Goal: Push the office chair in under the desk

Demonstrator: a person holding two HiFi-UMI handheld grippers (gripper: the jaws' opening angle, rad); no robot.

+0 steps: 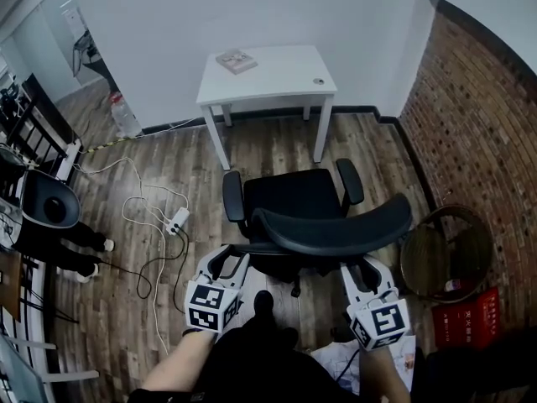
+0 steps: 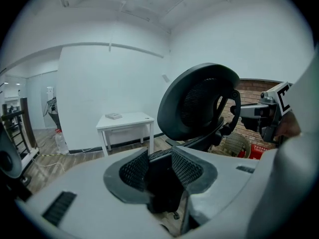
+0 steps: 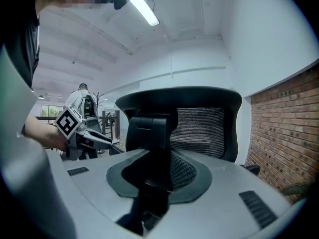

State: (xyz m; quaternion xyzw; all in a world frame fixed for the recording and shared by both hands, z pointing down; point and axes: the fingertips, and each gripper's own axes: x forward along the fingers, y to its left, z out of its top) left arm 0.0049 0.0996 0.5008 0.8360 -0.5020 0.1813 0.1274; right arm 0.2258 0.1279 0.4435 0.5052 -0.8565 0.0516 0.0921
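Note:
A black office chair [image 1: 289,196] stands on the wood floor in front of the white desk [image 1: 268,74], its seat facing the desk and a gap between them. I stand behind its curved backrest [image 1: 336,225]. My left gripper [image 1: 226,260] is shut on a black frame part at the backrest's left rear; the part fills the space between the pads [image 2: 187,168]. My right gripper [image 1: 358,269] is shut on the black back support at the right rear, a bar [image 3: 149,143] that runs up between its jaws. In the left gripper view the backrest [image 2: 199,101] and the desk [image 2: 127,119] lie ahead.
A brick wall [image 1: 487,124] runs along the right, with a wicker basket [image 1: 445,254] and a red box [image 1: 466,317] beside the chair. A power strip [image 1: 176,221] with loose cables lies on the floor at left. A book [image 1: 237,60] rests on the desk.

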